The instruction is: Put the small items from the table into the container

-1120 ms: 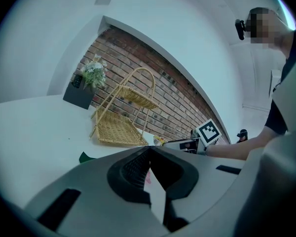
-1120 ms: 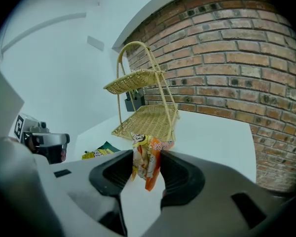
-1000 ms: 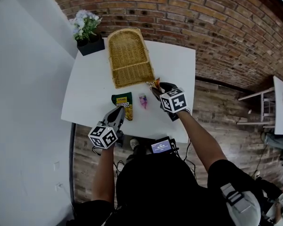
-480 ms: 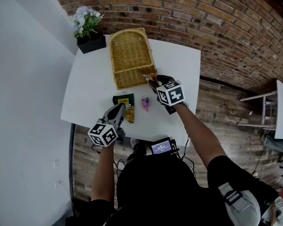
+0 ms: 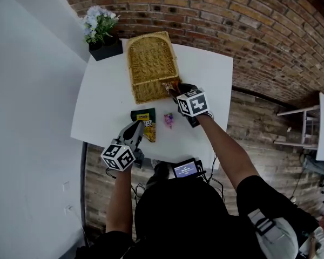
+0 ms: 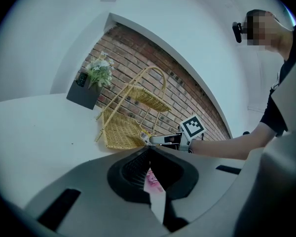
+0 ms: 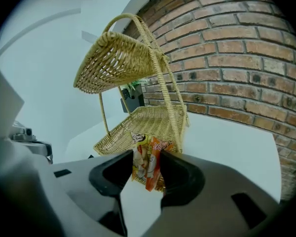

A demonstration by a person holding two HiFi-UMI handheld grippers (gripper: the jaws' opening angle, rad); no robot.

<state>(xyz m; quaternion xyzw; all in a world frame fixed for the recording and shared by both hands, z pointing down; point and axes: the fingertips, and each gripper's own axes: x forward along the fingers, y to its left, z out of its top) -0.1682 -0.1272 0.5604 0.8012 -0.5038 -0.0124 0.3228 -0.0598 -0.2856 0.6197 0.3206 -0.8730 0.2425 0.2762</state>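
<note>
A two-tier wicker basket [image 5: 150,63] stands at the back of the white table [image 5: 102,101]. My right gripper [image 5: 171,90] is shut on an orange snack packet [image 7: 147,163], held at the near right corner of the basket's lower tray [image 7: 143,125]. A green-and-yellow packet [image 5: 144,122] and a small pink packet [image 5: 168,119] lie on the table in front. My left gripper [image 5: 135,129] hovers near the table's front edge, shut and empty; the pink packet [image 6: 152,180] shows just beyond its tips.
A dark planter with pale flowers [image 5: 101,35] stands at the table's back left corner, left of the basket. A brick wall [image 5: 248,31] runs behind the table. A small screen device [image 5: 186,168] sits at the person's chest.
My right gripper has carried the orange packet up and left, to the basket's near corner. My left gripper has stayed where it was.
</note>
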